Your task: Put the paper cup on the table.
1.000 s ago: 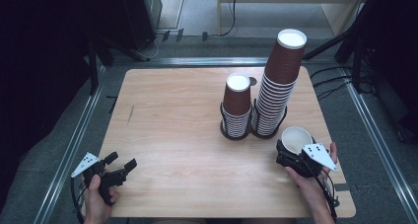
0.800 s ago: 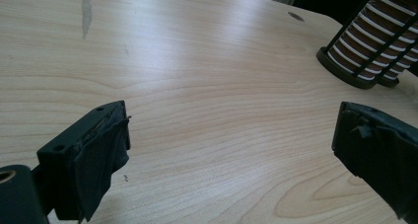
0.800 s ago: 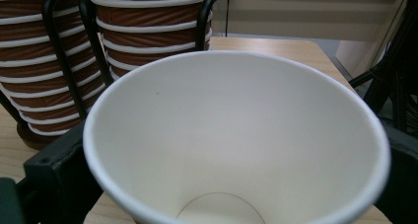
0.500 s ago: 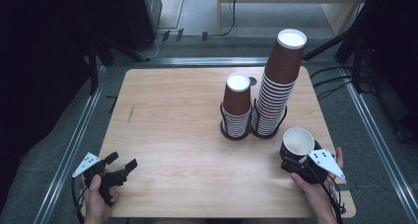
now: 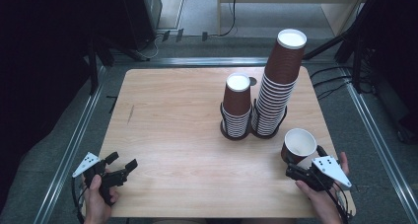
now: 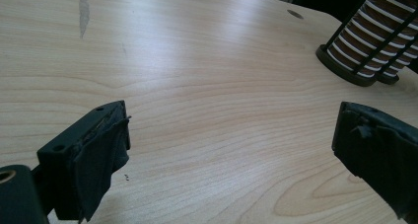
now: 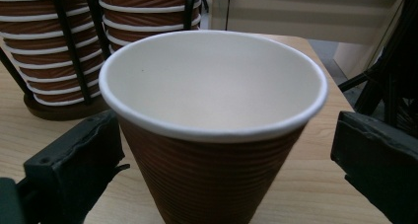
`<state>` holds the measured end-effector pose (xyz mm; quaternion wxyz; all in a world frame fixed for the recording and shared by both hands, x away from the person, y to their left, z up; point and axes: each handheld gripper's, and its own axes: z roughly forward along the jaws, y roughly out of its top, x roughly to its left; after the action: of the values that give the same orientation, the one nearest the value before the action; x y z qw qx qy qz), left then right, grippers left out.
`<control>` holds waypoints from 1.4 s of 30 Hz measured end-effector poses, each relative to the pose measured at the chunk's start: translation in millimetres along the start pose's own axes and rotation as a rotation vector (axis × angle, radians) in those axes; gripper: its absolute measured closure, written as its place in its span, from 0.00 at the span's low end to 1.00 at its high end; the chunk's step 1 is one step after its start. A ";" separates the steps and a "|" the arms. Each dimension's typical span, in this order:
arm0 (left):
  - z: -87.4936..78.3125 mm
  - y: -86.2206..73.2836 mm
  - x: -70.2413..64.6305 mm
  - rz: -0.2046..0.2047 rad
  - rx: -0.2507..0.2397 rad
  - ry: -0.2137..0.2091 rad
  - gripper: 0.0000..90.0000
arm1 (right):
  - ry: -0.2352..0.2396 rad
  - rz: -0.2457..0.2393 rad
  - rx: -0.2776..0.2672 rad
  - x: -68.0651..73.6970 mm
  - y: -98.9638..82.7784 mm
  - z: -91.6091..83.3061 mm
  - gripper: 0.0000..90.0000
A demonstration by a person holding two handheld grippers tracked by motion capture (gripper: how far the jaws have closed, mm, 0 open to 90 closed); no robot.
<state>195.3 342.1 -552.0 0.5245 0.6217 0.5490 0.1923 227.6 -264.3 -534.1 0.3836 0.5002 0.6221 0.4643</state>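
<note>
A single brown ribbed paper cup (image 5: 299,145) with a white inside stands upright on the wooden table (image 5: 177,115) at the front right. My right gripper (image 5: 292,171) is just behind it, open. In the right gripper view the cup (image 7: 212,135) sits between the two black jaws with a gap on each side. My left gripper (image 5: 121,166) is open over bare wood near the front left corner, with nothing between its jaws (image 6: 231,130).
Two stacks of brown cups stand in black wire holders behind the single cup: a tall one (image 5: 282,81) and a shorter one (image 5: 237,105). The right table edge lies close beside my right hand. Metal rails run along both sides of the table.
My right gripper has drawn back toward the table's front edge, while the single cup stays standing almost where it was. The left gripper has not moved.
</note>
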 end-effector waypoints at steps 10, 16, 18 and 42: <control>0.1 0.0 -0.1 0.002 0.001 0.000 0.01 | -0.010 -0.011 0.014 -15.6 -9.6 -10.7 0.00; 0.4 0.1 0.0 0.001 0.000 0.000 0.01 | -0.023 -0.024 0.020 -23.2 -14.0 -17.6 0.00; 0.5 0.1 -0.1 0.001 0.000 0.001 0.01 | -0.029 -0.019 0.023 -27.4 -14.6 -19.7 0.00; 0.7 0.2 0.4 -0.003 0.001 0.006 0.01 | -0.210 0.064 0.042 -70.9 -21.0 -24.6 0.00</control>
<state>196.1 342.2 -552.2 0.5229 0.6206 0.5515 0.1932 213.3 -339.9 -546.6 0.4212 0.5738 0.5717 0.4082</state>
